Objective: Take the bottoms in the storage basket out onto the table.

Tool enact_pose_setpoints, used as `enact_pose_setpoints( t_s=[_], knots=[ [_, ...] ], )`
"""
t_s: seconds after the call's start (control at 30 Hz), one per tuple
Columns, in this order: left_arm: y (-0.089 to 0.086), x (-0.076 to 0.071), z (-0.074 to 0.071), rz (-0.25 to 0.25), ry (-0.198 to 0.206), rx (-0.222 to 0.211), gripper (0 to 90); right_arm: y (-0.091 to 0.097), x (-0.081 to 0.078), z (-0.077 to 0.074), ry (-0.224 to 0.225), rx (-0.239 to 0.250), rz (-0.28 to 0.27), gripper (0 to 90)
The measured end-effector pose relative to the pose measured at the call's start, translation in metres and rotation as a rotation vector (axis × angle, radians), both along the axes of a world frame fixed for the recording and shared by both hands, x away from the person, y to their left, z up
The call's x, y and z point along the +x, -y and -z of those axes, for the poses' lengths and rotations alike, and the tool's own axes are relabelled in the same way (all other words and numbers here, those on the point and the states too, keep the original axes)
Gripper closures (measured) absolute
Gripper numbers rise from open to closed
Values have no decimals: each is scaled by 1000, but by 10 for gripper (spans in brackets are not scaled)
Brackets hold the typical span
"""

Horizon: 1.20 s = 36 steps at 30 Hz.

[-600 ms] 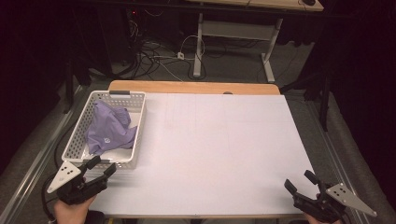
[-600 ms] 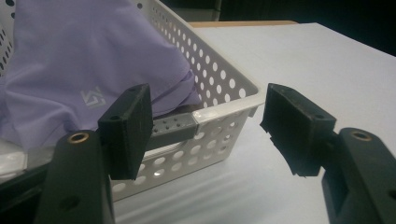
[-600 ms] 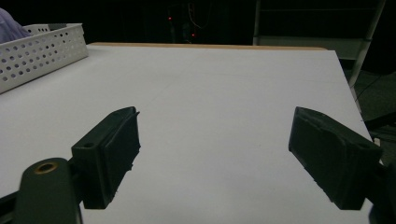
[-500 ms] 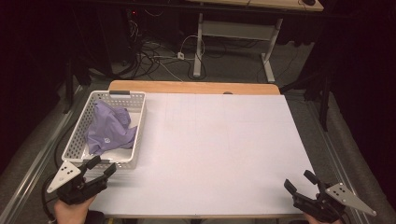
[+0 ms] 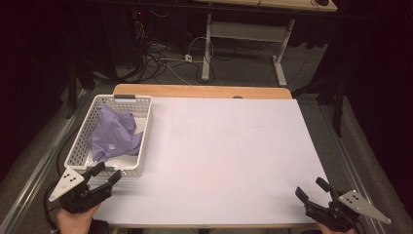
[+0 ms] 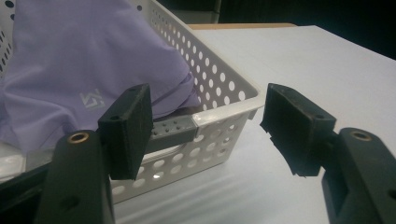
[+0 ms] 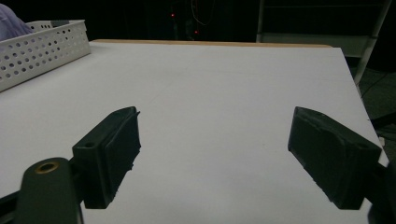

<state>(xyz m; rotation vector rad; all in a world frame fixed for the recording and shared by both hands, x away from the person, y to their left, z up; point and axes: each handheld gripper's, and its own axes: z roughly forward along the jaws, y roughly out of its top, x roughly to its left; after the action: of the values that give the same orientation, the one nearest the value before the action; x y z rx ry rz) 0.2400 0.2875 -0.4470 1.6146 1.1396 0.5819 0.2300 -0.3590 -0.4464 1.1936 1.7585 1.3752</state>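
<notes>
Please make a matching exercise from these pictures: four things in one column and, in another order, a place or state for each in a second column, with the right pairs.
1. purple garment
2. white basket
3. left gripper
4. right gripper

a. open, at the table's near right corner
b. on the table's left side
c. crumpled inside the basket
d. open, just before the basket's near end

Pairs: 1-c, 2-b, 3-d, 4-a

The basket (image 5: 144, 127) is white, its walls dotted with round holes, with a grey tab on the rim. The shirt (image 5: 113, 134) is pale purple — a small white logo on it. The surface (image 5: 229, 146) is white, wood-edged. Both grippers (image 5: 103, 173) (image 5: 311, 189) are black — grey plates on top.
</notes>
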Motion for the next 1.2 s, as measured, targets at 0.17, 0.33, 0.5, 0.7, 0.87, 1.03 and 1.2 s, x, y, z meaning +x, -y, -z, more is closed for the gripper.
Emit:
enact_pose_setpoints(
  t_s=[0.17,0.33,0.5,0.7,0.87,1.03,1.2],
  knots=[
    [0,0,0,-2,0,-3,323,-1,0,0,0,-5,-3,175],
    [0,0,-1,-2,5,2,323,-1,0,0,-1,-6,-4,176],
    [3,0,-2,-1,11,30,324,-1,1,0,-3,-5,-10,176],
    [5,0,-4,4,18,42,324,-2,3,0,-5,-12,-24,176],
    [7,1,-6,6,26,57,323,-3,5,0,-5,-16,-29,176],
    [7,2,-8,6,30,44,323,-3,5,1,-7,-14,-30,176],
    [8,3,-14,12,41,35,324,-3,5,1,-6,-12,-29,175]
  ],
)
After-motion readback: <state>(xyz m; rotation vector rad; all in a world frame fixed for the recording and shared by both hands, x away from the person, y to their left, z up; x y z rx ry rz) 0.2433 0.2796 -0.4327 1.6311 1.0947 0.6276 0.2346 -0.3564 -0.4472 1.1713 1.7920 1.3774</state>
